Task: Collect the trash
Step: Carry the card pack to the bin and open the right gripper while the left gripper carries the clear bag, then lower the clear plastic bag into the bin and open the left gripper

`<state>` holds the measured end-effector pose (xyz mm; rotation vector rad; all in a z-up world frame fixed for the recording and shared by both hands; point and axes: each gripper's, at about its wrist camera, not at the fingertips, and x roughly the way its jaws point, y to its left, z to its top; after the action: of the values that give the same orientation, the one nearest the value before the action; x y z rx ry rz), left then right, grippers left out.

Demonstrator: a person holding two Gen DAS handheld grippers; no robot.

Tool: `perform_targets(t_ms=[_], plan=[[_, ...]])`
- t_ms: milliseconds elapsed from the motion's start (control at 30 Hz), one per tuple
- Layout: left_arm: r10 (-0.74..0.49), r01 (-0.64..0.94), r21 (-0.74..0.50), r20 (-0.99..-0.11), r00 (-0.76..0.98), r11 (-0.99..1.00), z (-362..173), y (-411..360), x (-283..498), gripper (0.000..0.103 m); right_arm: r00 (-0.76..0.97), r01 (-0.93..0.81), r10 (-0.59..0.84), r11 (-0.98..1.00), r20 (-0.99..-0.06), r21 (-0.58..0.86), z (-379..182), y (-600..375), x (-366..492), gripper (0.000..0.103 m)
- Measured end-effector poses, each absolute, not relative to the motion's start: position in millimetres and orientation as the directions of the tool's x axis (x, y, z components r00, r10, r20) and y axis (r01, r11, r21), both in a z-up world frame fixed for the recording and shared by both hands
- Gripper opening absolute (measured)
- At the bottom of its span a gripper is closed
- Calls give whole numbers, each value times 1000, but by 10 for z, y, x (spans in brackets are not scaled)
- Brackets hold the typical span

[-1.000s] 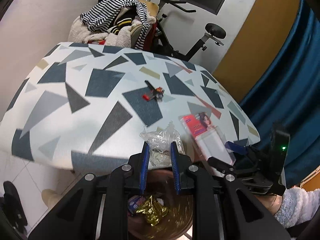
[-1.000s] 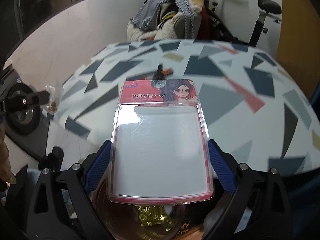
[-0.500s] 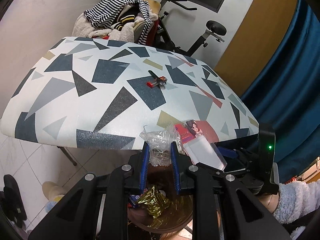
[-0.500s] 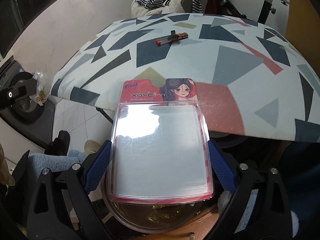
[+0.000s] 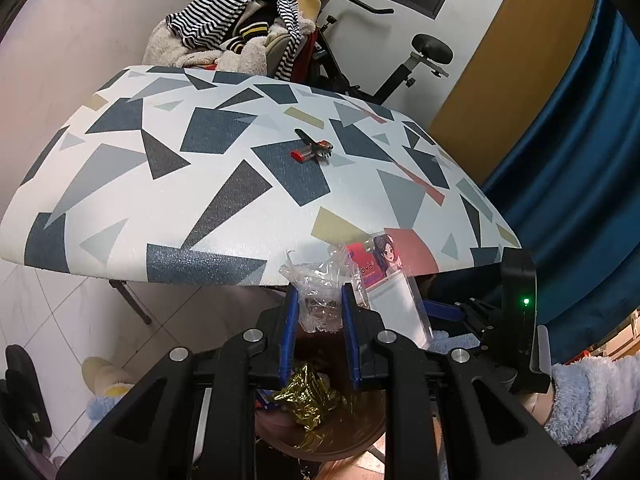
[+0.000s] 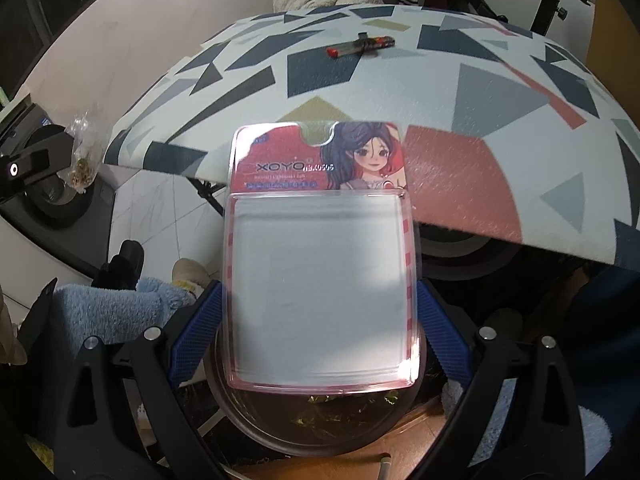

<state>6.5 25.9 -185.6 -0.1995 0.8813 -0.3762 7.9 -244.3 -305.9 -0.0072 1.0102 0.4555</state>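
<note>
1. Two grippers, black frames with ribbed blue pads. The left gripper (image 5: 318, 308) is clamped on one crumpled clear plastic bag (image 5: 318, 284); small gold-brown bits show inside it in the right wrist view (image 6: 82, 160).
2. The right gripper (image 6: 320, 320) is closed on one flat blister pack (image 6: 322, 280), its pads pressing both long edges. The pack is a clear square plastic shell over a white backing, with a red header card printed with a cartoon girl and "XOYO".
3. One trash bin (image 6: 240, 412), round, with a translucent brown rim, sits below both grippers. The blister pack hangs over its mouth, and the bag is above it too. One crinkled gold foil wrapper (image 5: 306, 400) lies inside.
4. One table (image 5: 160, 184) beyond the bin, its cloth white with grey, navy, tan and red triangles, lightly textured. One small red-and-black lighter (image 5: 312, 150) lies near its middle, well apart from both grippers.
5. Behind the table: one heap of striped and fleecy clothes (image 5: 240, 36), and one exercise bike (image 5: 420, 60).
</note>
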Motion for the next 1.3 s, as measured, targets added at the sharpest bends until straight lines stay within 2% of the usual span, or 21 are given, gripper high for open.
perform_targets(t_ms=[733,1300], plan=[[-405,242,-326,-726,556,914,-1956,224,39,21,386,-378,385,895,-838,236,-3205,-2385,74,96],[-405,286,-293,-747,527,912,-2013,60,13,21,578,-333,328,931,-747,151,-2786,-2712,67,96]])
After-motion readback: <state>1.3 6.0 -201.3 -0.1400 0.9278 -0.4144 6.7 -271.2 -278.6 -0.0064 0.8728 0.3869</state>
